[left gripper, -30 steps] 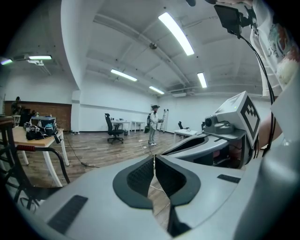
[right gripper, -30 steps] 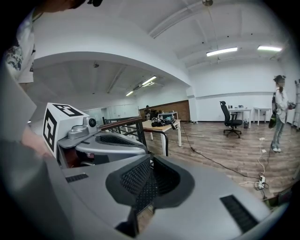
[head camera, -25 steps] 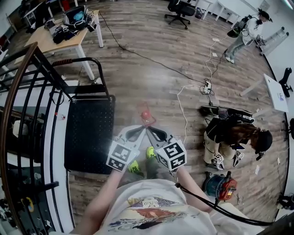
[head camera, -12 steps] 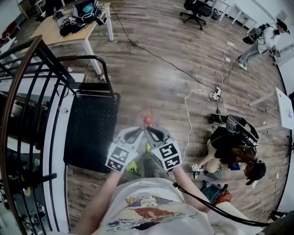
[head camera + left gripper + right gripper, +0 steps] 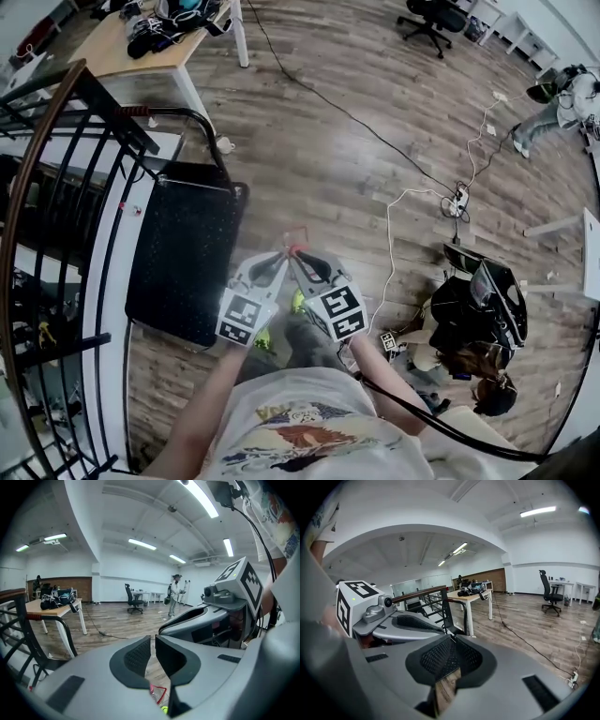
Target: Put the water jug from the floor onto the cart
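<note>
In the head view my left gripper [image 5: 280, 256] and right gripper [image 5: 296, 255] are held side by side with their tips meeting. A bit of red, the water jug's handle [image 5: 293, 247], shows right at those tips. The jug's clear body is hidden beneath them. In the left gripper view the left gripper [image 5: 153, 641] has its jaws nearly touching, and a red loop of the handle [image 5: 159, 694] shows below them. The right gripper [image 5: 451, 639] has its pads together at the tip. The black platform cart [image 5: 183, 253] lies just left of the grippers, its push handle [image 5: 187, 117] at the far end.
A black railing [image 5: 56, 141] runs along the left, beyond the cart. A wooden desk [image 5: 141, 47] stands at the far left. White cables [image 5: 389, 234] cross the floor to the right. A crouching person with dark bags [image 5: 478, 309] is at the right. My yellow-green shoes [image 5: 298, 300] are under the grippers.
Both grippers have moved together, lower and a little nearer the cart's right edge. The red cap that showed beyond the tips is now mostly hidden under them.
</note>
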{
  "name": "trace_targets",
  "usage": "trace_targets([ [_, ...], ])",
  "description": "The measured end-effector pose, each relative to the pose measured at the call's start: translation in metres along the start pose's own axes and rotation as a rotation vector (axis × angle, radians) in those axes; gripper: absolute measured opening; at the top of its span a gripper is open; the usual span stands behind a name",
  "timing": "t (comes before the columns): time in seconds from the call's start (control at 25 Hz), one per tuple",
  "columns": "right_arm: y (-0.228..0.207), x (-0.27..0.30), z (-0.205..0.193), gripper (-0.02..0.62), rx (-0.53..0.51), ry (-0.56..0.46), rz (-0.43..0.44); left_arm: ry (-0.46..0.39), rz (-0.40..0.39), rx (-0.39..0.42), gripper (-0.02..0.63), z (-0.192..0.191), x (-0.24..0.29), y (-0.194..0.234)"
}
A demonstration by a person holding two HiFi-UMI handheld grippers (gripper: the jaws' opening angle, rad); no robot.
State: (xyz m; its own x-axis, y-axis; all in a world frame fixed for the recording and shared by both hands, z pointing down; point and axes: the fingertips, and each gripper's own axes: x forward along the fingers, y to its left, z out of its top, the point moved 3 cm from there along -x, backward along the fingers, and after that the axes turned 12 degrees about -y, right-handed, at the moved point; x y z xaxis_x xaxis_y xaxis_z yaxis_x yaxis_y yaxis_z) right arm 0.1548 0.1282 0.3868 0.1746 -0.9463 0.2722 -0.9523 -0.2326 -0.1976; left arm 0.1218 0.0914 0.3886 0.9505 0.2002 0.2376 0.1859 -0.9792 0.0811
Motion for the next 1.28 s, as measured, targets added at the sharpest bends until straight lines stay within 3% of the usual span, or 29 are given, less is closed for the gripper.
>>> trace_targets([
  [0.28,-0.049,0.019,-0.039,0.031,0.009,0.036,0.039,0.038,0.052,0.003,0.015,-0.038,0.050,0.009],
  [0.56,-0.088,0.062,-0.098,0.031,0.040,0.069,0.004,0.052,0.043,-0.027,0.018,-0.103,0.093,0.041],
  [0.88,-0.121,0.114,-0.166,0.038,0.040,0.145,-0.034,0.064,0.092,-0.101,0.132,-0.176,0.132,0.094],
  [1.28,-0.142,0.140,-0.232,0.084,0.021,0.179,-0.073,0.094,0.114,-0.119,0.160,-0.249,0.146,0.105],
])
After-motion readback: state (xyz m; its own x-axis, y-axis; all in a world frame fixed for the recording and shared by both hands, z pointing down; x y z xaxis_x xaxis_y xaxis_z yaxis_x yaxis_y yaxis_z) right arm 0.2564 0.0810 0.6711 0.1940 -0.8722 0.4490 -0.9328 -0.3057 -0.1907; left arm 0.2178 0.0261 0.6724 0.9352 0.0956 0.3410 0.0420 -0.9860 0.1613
